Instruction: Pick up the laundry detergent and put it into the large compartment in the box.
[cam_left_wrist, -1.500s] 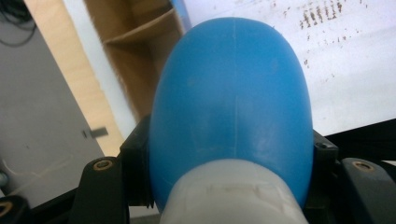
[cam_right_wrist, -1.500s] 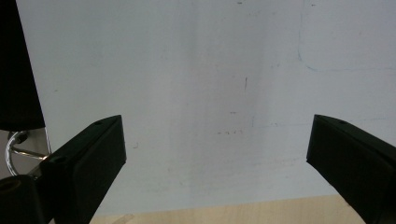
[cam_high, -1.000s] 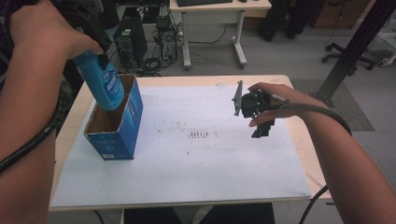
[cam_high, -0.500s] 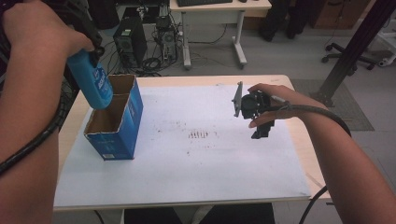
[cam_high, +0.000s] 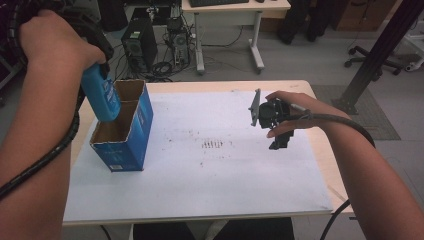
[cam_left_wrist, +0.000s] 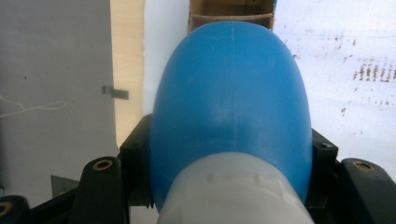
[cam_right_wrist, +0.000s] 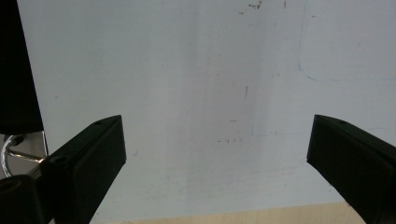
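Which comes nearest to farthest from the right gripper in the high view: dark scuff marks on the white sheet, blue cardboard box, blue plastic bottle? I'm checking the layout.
Measured from the right gripper:
1. Dark scuff marks, mid-sheet, just to its left.
2. Blue cardboard box, at the table's left edge.
3. Blue plastic bottle, over the box's far-left side, in the left gripper's fingers.

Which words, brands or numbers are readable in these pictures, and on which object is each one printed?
None can be read.
Blue bottle: label print too blurred.
Blue box: small white print near its bottom corner, too small.
White sheet: dark marks, not legible text.
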